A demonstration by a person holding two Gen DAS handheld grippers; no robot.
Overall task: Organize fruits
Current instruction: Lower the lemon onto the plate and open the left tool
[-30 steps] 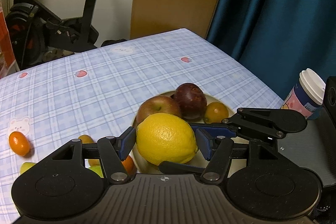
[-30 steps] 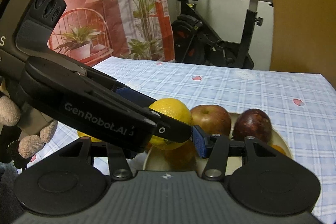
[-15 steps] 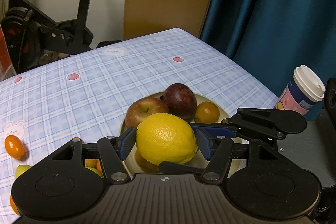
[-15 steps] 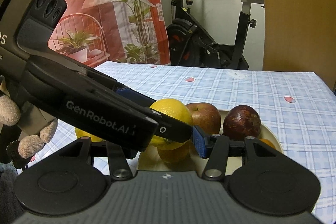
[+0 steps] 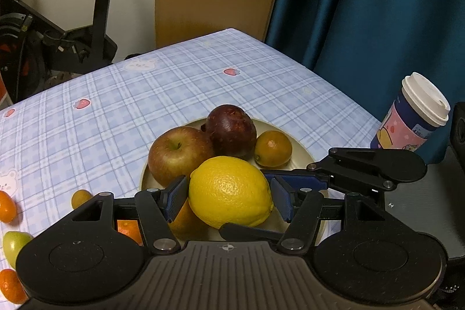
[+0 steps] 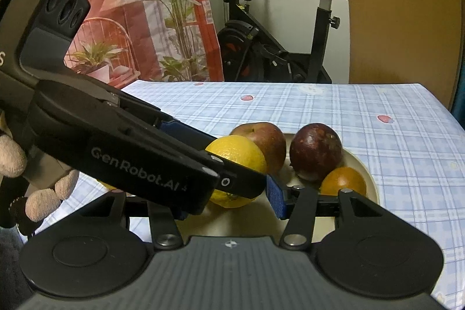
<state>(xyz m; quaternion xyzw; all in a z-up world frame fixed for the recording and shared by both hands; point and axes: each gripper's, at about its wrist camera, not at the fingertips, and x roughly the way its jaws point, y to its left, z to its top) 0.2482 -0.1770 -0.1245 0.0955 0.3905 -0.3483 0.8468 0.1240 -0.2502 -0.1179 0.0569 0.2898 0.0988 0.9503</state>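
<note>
My left gripper [image 5: 228, 198] is shut on a yellow lemon [image 5: 229, 191] and holds it over the near side of a cream plate [image 5: 302, 148]. On the plate lie a red-green apple [image 5: 178, 154], a dark red fruit [image 5: 231, 130] and a small orange [image 5: 273, 148]. In the right wrist view the left gripper's body crosses from the left with the lemon [image 6: 237, 157] at its tip, above the plate [image 6: 367, 176]. My right gripper [image 6: 229, 201] is open and empty just behind the lemon; its left finger is hidden.
A lidded paper cup [image 5: 415, 115] stands at the table's right edge. Small oranges [image 5: 5, 207] and a green fruit [image 5: 13, 244] lie on the checked cloth at left. An exercise bike [image 6: 276, 48] and blue curtain [image 5: 377, 5] stand beyond the table.
The left gripper has carried the lemon forward and right, further over the plate. The right gripper has followed closer to the plate.
</note>
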